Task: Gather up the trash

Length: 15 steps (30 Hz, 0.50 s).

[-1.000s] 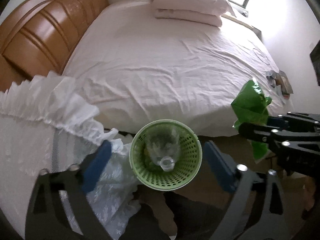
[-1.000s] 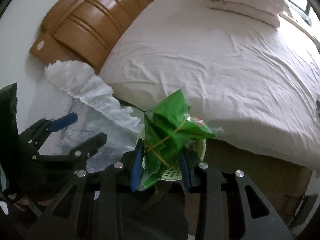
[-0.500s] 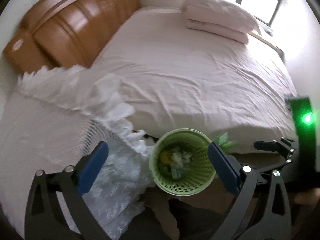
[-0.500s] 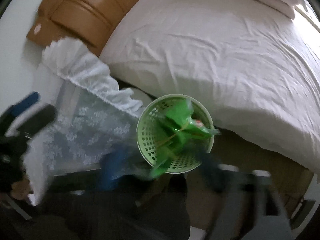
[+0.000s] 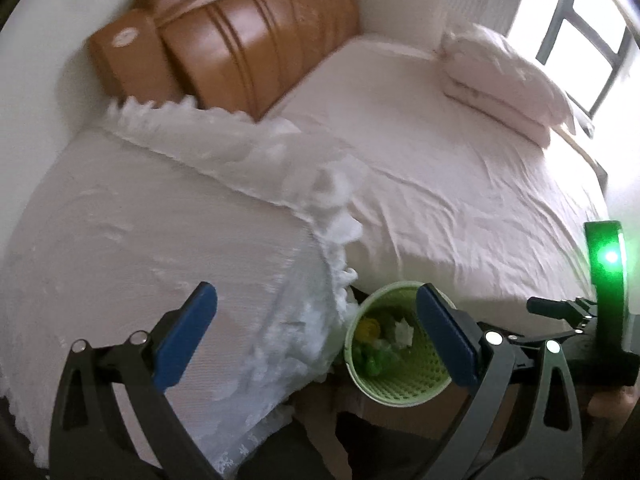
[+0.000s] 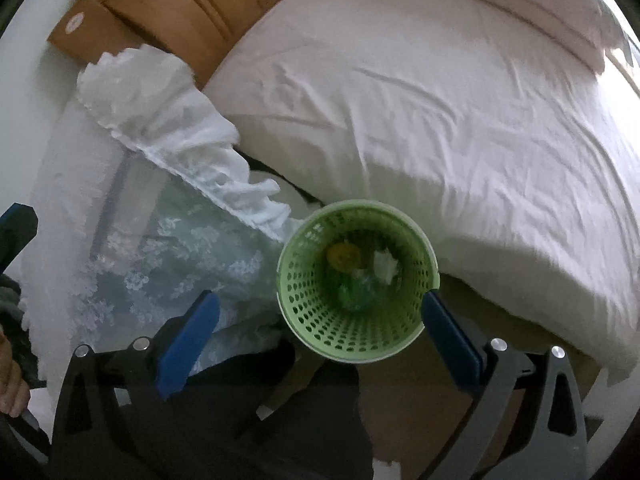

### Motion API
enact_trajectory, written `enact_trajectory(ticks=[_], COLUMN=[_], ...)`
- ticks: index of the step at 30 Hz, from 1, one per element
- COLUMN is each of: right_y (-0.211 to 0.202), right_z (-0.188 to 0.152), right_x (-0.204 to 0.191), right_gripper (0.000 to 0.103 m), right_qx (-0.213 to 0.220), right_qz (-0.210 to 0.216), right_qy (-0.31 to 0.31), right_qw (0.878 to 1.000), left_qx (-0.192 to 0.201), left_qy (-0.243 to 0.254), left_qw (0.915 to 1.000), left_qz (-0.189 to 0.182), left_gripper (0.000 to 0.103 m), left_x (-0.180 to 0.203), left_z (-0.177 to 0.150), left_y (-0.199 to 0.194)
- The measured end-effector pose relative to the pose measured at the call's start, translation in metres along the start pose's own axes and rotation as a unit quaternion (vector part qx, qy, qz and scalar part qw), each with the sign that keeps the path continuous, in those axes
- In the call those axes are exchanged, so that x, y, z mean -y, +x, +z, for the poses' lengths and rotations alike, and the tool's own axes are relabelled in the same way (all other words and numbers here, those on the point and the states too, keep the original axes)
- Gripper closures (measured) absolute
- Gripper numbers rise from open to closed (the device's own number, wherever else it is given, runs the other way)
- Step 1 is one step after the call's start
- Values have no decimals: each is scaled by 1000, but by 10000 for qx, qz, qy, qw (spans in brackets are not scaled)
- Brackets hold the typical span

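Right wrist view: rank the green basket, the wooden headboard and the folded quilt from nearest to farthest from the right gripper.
1. Green basket, just beyond the open right gripper, by the bed's edge.
2. Wooden headboard, upper left, behind the lace cloth.
3. Folded quilt, upper right, at the bed's far side.

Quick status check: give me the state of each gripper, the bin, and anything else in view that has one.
right gripper: open, jaws just opened, nothing between them
left gripper: open, empty
green basket: upright beside the bed, holds trash
trash: lying at the basket's bottom
bed: sheet wrinkled
folded quilt: stacked at the bed's far end
lace cover: draped, frilled edge hanging
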State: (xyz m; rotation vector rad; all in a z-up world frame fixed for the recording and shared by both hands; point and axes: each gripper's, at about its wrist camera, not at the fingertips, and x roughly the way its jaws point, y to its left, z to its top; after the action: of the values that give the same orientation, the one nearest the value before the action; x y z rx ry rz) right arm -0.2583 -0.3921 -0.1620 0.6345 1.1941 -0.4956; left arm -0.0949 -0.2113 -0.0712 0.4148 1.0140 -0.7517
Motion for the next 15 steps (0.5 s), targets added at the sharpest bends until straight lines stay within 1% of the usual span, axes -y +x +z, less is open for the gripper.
enact_trajectory(ticks=[1,3,4,5,7,8,9,11,12,13,14,15], right_y=[-1,-25,-35,-40,-61,-76,-82,-109,-117,-142,-149,-167], right_z=[3,17,23,25,35,41,44,54,58,62,64,66], right_x=[-6,-40,-55,-60,-88,-108,-115,-153,-166,-195,-202,-223], right_gripper=[3,3,3,3,3,3,3,3,3,3,3,3], right_qx=[48,454,622,688,974,1169,1242,1512,1615,1953,2031,2260], right_qz=[-20,-91,-62,-29,133,288,354,590,663,851,905,1059], right_qy=[-52,-531,-747,-836,-1196,-1412,-1495,-1856,-1972,-2267,-2345,-2554], right_qw=[10000,9975,9952,9941,9879,9826,9803,9691,9647,9504,9463,9340], left_qx=[60,303,425,539,674,769,874,1125,1239,1329,1443,1570], left_qy=[-82,-372,-521,-686,-964,-1153,-1341,-1669,-1802,-1930,-2093,-2248], left_qw=[9999,9984,9969,9948,9903,9862,9809,9676,9609,9543,9454,9365], left_qz=[55,304,413,529,741,906,1103,1523,1697,1854,2039,2188], left_gripper=[8,8,8,8,8,8,8,8,8,8,8,8], left_x=[-7,-31,-43,-57,-81,-97,-114,-146,-157,-168,-181,-193], left_z=[1,6,8,10,13,14,14,14,13,11,11,9], left_y=[-5,-24,-34,-46,-64,-78,-93,-125,-138,-150,-166,-183])
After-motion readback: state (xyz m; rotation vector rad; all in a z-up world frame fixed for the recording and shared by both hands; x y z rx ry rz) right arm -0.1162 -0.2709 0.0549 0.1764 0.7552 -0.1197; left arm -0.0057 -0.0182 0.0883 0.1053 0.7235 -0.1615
